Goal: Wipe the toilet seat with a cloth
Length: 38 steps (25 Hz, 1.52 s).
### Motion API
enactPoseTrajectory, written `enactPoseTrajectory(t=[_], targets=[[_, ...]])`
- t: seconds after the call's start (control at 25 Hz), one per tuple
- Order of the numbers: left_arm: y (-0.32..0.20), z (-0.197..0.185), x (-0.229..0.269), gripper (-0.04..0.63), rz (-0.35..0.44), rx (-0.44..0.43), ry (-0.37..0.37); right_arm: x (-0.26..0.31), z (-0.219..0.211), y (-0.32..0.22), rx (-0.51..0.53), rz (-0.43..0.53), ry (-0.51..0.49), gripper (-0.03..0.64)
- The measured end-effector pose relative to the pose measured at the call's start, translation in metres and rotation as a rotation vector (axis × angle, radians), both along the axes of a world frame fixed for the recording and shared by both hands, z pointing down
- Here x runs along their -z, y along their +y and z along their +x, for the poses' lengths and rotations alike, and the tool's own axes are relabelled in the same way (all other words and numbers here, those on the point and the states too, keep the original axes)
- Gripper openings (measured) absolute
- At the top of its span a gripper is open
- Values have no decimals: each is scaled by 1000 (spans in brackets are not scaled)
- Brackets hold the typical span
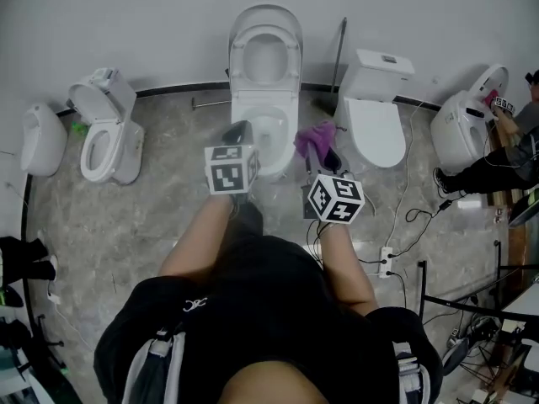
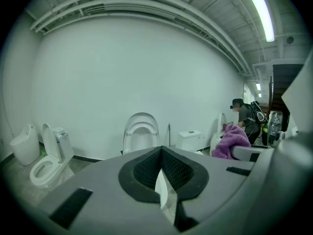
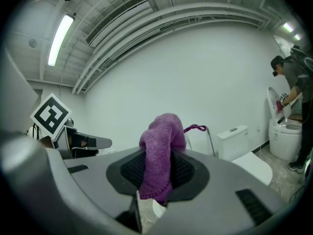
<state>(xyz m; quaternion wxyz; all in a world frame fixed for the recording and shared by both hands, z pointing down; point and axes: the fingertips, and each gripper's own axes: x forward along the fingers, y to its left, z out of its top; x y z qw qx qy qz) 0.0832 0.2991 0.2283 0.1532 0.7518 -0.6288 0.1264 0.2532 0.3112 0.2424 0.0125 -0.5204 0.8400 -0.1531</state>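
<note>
1. The right claw (image 3: 155, 180) is clamped on a purple cloth (image 3: 161, 146). It pinches the cloth low down, so the bulk stands up in a hump ahead of the pads. That probably leaves a soft wad out front to press on a surface while the hard shell stays clear.
2. The left claw (image 2: 160, 165) is closed, pad against pad, with nothing between. It is held beside the right one, and both point toward the middle toilet (image 1: 286, 108). I take it to be the spare hand, free to steady or lower a part if needed.
3. The seat (image 1: 238, 66) seems tipped up against the raised lid, an oval ring on end. The cloth sits in front of the bowl, toward its right side, near it but apart from it; wiping looks not yet begun.
4. The cloth is nubby, looped towelling, limp and thick, with a thin hanging loop (image 3: 195, 128) at one edge.
5. The toilet is glossy white with smooth, rounded curves. The claw pads are black and finely ribbed, set in matte grey shells. The floor (image 1: 126, 217) looks like grey veined stone.
6. More toilets stand along the wall, one open (image 1: 105, 137) and one closed (image 1: 375, 124). Another person (image 1: 514, 141) bends over the farthest.
</note>
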Motion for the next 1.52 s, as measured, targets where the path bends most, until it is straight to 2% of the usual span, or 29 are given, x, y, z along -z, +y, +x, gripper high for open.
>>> enactPoseTrajectory(t=[0.24, 0.6, 0.92, 1.24, 1.4, 1.52], targets=[[-47, 1, -3, -3, 0, -13, 22, -7, 1, -43, -15, -14, 29, 92], [-135, -34, -21, -3, -17, -5, 36, -25, -33, -129, -1, -36, 67, 92], [-218, -68, -23, -3, -40, -12, 48, -30, -64, -237, -33, -97, 85, 92], [-315, -132, -35, -3, -72, -11, 87, -49, -126, -352, -6, -115, 114, 92], [-360, -155, -42, -3, -74, -28, 107, -65, -146, -415, -26, -129, 163, 92], [-386, -167, -50, -3, -90, -28, 113, -82, -152, -460, -58, -176, 158, 91]])
